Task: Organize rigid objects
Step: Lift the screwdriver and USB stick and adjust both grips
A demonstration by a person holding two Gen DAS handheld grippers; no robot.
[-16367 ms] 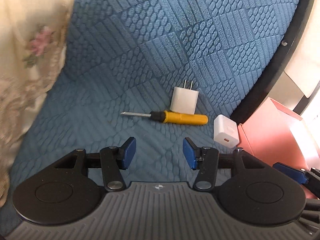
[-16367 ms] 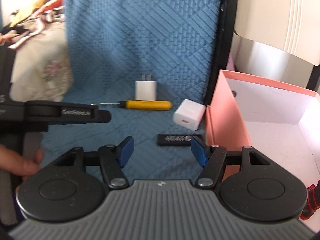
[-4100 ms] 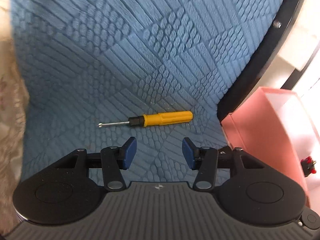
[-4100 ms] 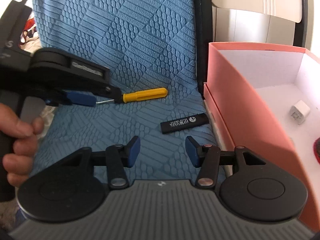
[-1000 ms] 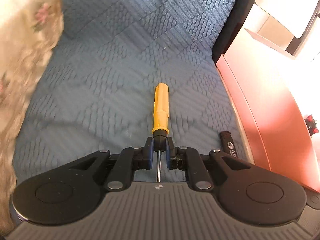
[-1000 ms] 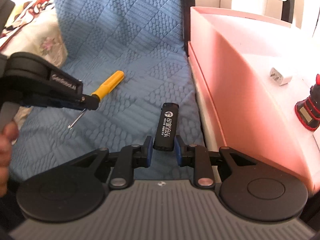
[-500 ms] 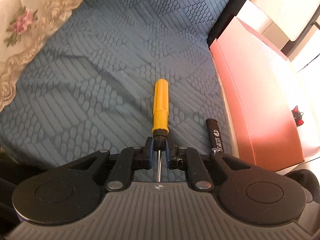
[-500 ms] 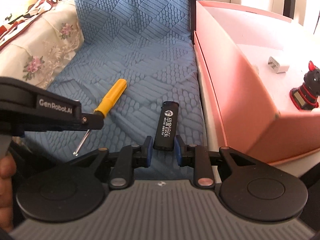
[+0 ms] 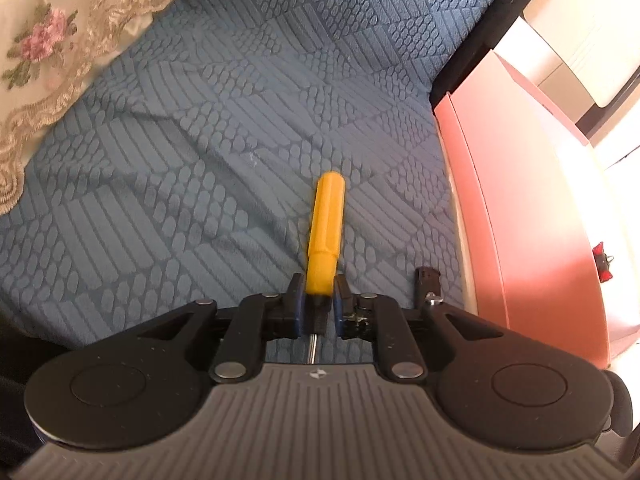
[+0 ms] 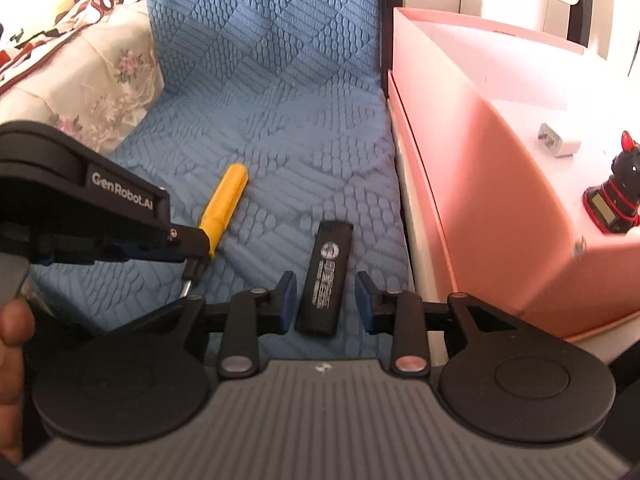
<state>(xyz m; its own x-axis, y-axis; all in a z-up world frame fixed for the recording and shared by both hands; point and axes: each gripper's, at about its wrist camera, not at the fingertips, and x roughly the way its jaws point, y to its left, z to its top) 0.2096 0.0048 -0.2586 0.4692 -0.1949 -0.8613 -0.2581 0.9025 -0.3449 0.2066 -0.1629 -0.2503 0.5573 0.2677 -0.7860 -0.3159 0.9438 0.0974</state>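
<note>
— What does the left hand-held gripper (image 9: 319, 305) hold?

— Its fingers are clamped on a yellow-handled screwdriver (image 9: 326, 232), gripping the black collar where handle meets shaft. The handle points straight ahead of it over a blue quilted cushion (image 9: 224, 128), and the metal shaft runs back toward the gripper's body.

— And the right hand-held gripper (image 10: 326, 300)?

— Its fingers stand apart, one on each side of a black lighter (image 10: 326, 276) with silver print. The lighter lies flat on the cushion, its near end between the blue pads, touching neither as far as the view shows.

— Where is the box?

— A pink box (image 10: 480, 184) sits to the right of both grippers, just beside the cushion's edge. Inside it, ahead and to the right, lie a white charger (image 10: 556, 142) and a small black-and-red figure (image 10: 618, 196). A floral lace cloth (image 9: 52, 48) lies off to the left.
</note>
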